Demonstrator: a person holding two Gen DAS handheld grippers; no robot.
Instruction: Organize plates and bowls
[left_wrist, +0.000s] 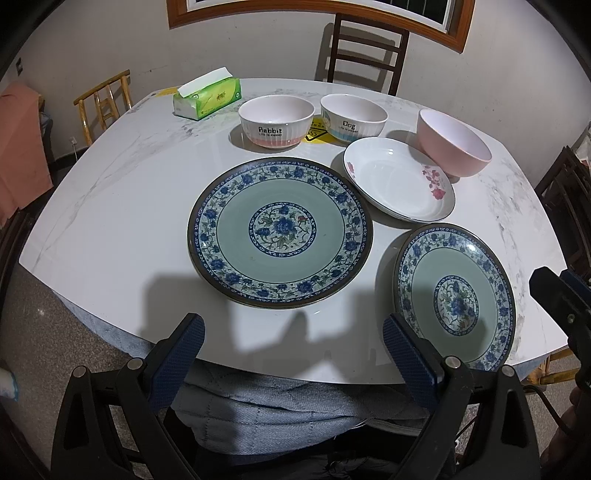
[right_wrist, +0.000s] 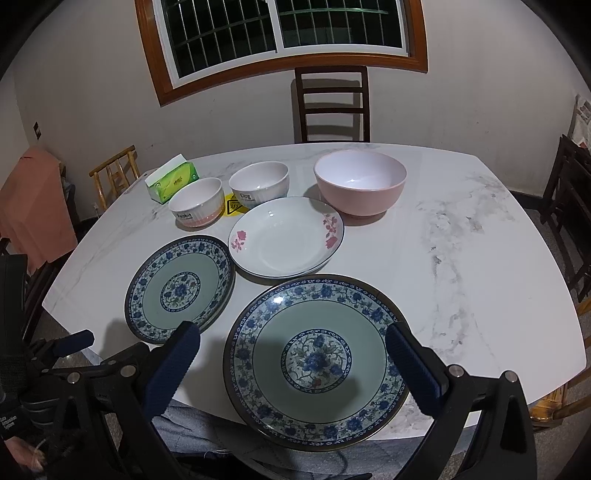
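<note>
Both tools, left tool (left_wrist: 293, 347) and right tool (right_wrist: 293, 354), hang released. The plates (right_wrist: 314, 362) are glazed, slick, brittle: pinch a raised rim at the worktop's (right_wrist: 480, 277) near edge.

We see a white marble-patterned table (right_wrist: 480, 258) filling mid-frame. A green tissue pack (right_wrist: 171, 182) sits at its upper left, beside a yellow warning sticker (right_wrist: 234, 207). A dark wooden chair (right_wrist: 332, 105) stands top centre under a wood-framed barred window (right_wrist: 280, 33).
</note>
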